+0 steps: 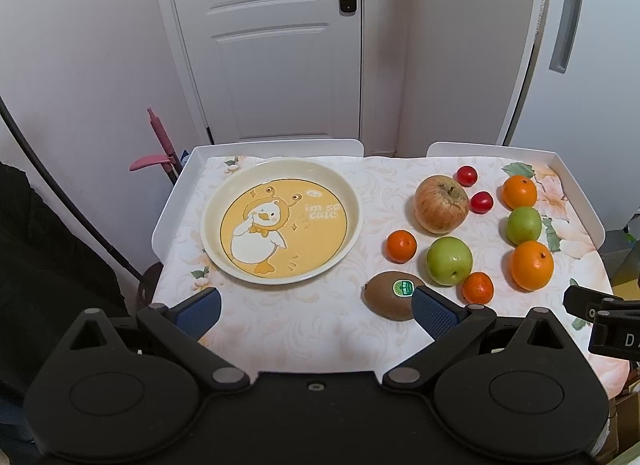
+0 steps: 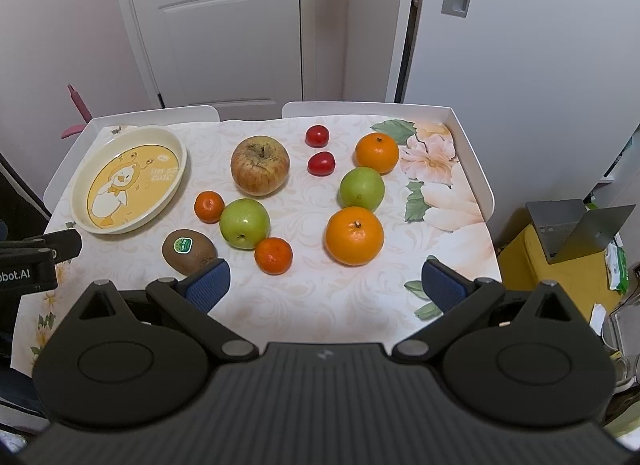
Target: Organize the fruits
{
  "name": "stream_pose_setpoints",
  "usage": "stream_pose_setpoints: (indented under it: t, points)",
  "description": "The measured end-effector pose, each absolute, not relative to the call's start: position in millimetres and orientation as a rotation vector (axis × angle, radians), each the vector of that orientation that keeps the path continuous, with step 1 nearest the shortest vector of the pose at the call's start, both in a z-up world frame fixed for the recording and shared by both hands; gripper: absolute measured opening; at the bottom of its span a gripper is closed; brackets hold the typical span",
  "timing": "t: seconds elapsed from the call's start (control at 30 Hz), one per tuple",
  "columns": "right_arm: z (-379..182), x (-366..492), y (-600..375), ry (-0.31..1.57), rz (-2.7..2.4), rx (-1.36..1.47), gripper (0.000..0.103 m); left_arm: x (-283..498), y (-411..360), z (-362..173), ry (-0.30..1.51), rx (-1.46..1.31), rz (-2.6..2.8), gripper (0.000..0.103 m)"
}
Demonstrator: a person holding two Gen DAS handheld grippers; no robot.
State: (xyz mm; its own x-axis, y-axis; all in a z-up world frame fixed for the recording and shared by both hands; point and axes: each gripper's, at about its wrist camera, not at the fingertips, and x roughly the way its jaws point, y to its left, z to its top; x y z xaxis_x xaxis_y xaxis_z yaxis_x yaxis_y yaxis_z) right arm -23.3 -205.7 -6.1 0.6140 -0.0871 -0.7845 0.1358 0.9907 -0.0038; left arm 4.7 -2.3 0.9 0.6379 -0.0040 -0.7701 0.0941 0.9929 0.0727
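Note:
A cream plate (image 1: 224,201) (image 2: 176,145) with a yellow duck picture lies bare at the table's left. Right of it lie loose fruits: a reddish apple (image 1: 440,204) (image 2: 260,165), two green apples (image 1: 449,260) (image 2: 244,223), two big oranges (image 1: 532,265) (image 2: 354,235), small tangerines (image 1: 401,246) (image 2: 273,255), two red cherry tomatoes (image 1: 481,202) (image 2: 321,163) and a stickered kiwi (image 1: 390,299) (image 2: 188,251). My left gripper (image 1: 316,311) stands open near the front edge, its right finger beside the kiwi. My right gripper (image 2: 326,289) is open below the near orange, holding nothing.
The floral cloth (image 1: 304,325) covers a white table with raised rims (image 1: 276,145) (image 2: 472,153). A white door (image 1: 272,45) stands behind. A yellow box and grey stand (image 2: 568,245) sit right of the table. A pink handle (image 1: 160,145) leans at the left.

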Motion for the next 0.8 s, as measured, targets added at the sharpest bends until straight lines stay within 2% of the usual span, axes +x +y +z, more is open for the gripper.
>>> stream_pose_setpoints:
  t: [0.8]
  points:
    - [-5.7, -21.4, -204.4, 0.903, -0.125, 0.065, 0.103, 7.2, 0.1, -0.5, 0.881, 0.106, -0.049, 0.101]
